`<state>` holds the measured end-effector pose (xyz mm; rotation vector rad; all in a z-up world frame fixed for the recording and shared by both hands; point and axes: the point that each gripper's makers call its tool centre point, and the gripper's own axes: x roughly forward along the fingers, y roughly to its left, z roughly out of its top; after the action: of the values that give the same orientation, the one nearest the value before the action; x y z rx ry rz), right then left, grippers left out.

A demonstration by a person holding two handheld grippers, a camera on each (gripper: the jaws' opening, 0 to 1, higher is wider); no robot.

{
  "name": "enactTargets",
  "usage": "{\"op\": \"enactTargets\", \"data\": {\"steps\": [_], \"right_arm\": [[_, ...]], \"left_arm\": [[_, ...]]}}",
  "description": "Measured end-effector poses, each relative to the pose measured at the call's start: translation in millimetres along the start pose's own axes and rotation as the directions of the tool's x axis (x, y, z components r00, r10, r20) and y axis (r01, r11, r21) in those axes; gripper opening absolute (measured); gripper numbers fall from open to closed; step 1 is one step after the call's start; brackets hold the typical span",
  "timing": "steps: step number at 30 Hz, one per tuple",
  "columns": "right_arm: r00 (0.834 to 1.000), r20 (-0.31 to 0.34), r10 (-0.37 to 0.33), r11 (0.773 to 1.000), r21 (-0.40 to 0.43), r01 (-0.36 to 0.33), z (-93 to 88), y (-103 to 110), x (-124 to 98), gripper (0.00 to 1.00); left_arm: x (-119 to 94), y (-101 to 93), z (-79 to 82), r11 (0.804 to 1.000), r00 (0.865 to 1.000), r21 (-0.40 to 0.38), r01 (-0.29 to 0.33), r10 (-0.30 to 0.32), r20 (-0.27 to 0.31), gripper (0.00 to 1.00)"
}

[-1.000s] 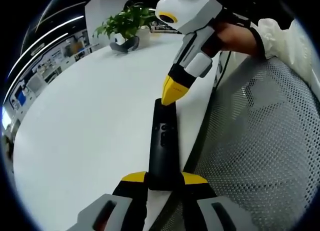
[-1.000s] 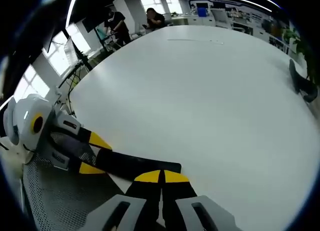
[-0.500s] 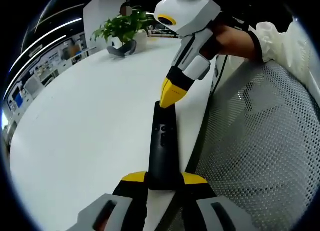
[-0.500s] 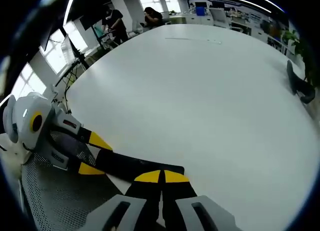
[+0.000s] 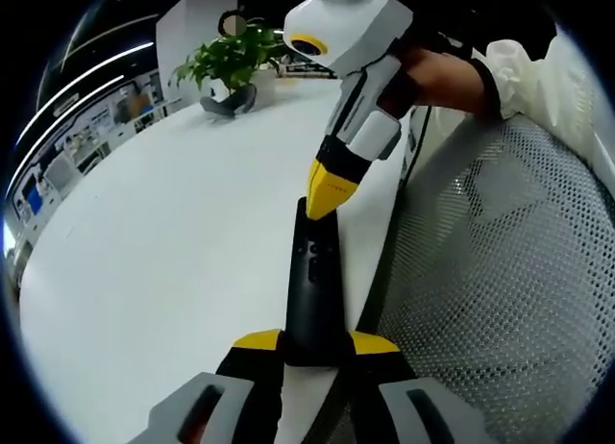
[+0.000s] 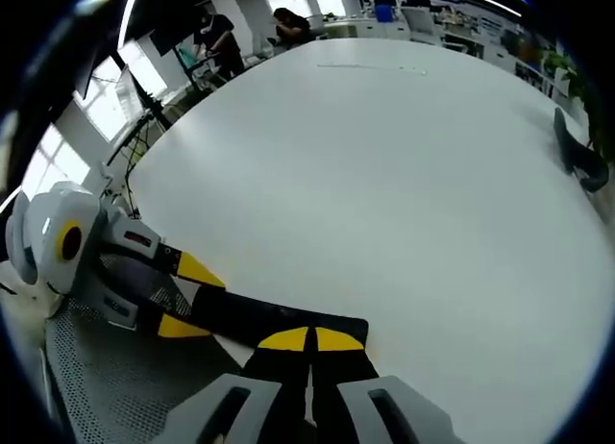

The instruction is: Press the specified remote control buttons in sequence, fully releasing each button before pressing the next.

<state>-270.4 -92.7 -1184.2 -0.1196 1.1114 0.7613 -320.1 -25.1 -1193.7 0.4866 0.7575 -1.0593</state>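
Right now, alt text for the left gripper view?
The left tongs clamp the near end of a black remote control over a white table, while the shut yellow tip of the right tongs meets its far end. A potted plant stands far back; a mesh chair is on the right.

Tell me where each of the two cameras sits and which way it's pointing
Left gripper view: rides on the left gripper, looking along the black remote it holds, across the white table toward a potted plant; the right gripper comes in, tips on the remote's far end, with a hand and white sleeve.

Right gripper view: rides on the right gripper, fingers closed, looking across the table toward a distant office; the left gripper enters from the left.

Shared: remote, table, both grippers.
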Motion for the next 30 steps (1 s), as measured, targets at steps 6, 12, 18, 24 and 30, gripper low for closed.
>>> {"op": "enactTargets", "data": {"steps": [6,12,18,24,30], "right_arm": [[1.000,0.000,-0.007,1.000,-0.024,0.007,-0.5,0.1,0.7,0.00],[1.000,0.005,-0.006,1.000,-0.027,0.006,-0.5,0.3,0.5,0.00],[1.000,0.007,0.004,1.000,0.007,-0.004,-0.4,-1.5,0.2,0.00],[1.000,0.005,0.004,1.000,0.010,-0.004,-0.3,-0.7,0.2,0.00],[1.000,0.000,0.000,1.000,0.011,0.000,-0.1,-0.1,-0.5,0.00]], "left_arm": [[0.1,1.1,-0.2,1.000,1.000,-0.011,0.000,0.000,-0.001,0.25],[0.6,1.4,0.4,1.000,1.000,-0.011,-0.001,0.001,0.005,0.25],[0.5,1.7,0.7,1.000,1.000,-0.012,-0.002,0.002,0.004,0.25],[0.7,2.3,1.0,1.000,1.000,-0.009,0.000,0.000,0.009,0.25],[0.8,2.0,1.3,1.000,1.000,-0.008,0.001,-0.001,0.010,0.24]]}}
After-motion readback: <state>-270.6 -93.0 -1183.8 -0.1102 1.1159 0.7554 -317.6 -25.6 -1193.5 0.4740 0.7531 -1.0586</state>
